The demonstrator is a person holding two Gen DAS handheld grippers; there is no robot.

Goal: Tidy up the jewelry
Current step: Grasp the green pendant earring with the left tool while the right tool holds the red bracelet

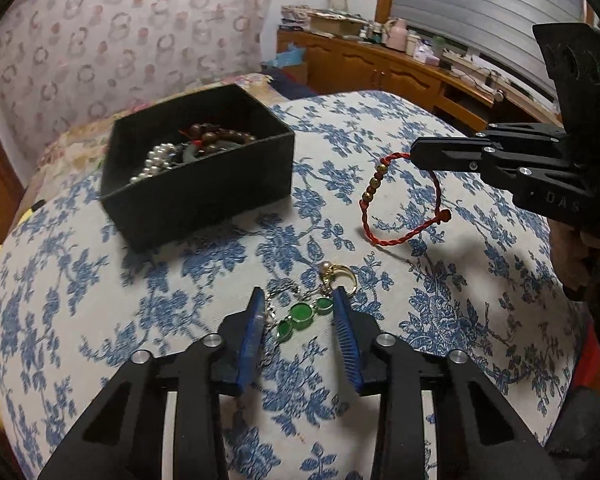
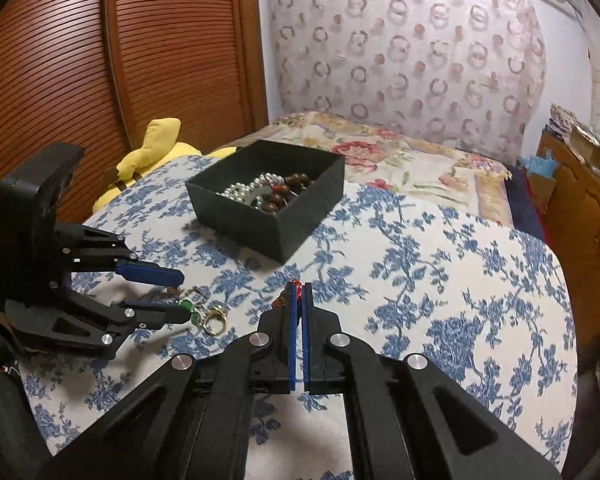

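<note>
Right gripper (image 2: pixel 299 292): fingers pressed together on the red cord bracelet (image 1: pixel 396 204), pinch at the top of the loop. Loop hangs below the fingertips, lifted off the floral cloth (image 1: pixel 440 280); lowest part of the cord close to the cloth or brushing it, cannot tell which. Gold beads (image 1: pixel 374 186) strung along the left side of the loop. Long axis of the hanging loop roughly vertical, knotted end low on the right.

Black box (image 1: pixel 204 188) to the far left of the held bracelet, well apart, open top, already holding a pearl strand (image 1: pixel 156 162) and brown wooden beads (image 1: pixel 220 134). Judged next move for the right hand: carry left and away, over the near wall of the box, then release.

Left gripper (image 1: pixel 298 300): fingers spread, low over the cloth, straddling the green stone piece (image 1: pixel 300 316). Gold ring (image 1: pixel 342 276) just beyond the right fingertip; a silver chain piece (image 1: pixel 282 290) beside the left one. Nothing clamped.

Left gripper nearer the loose pieces; right gripper, pointing toward the box, the only one loaded. Risk: dangling loop catching the box rim.
</note>
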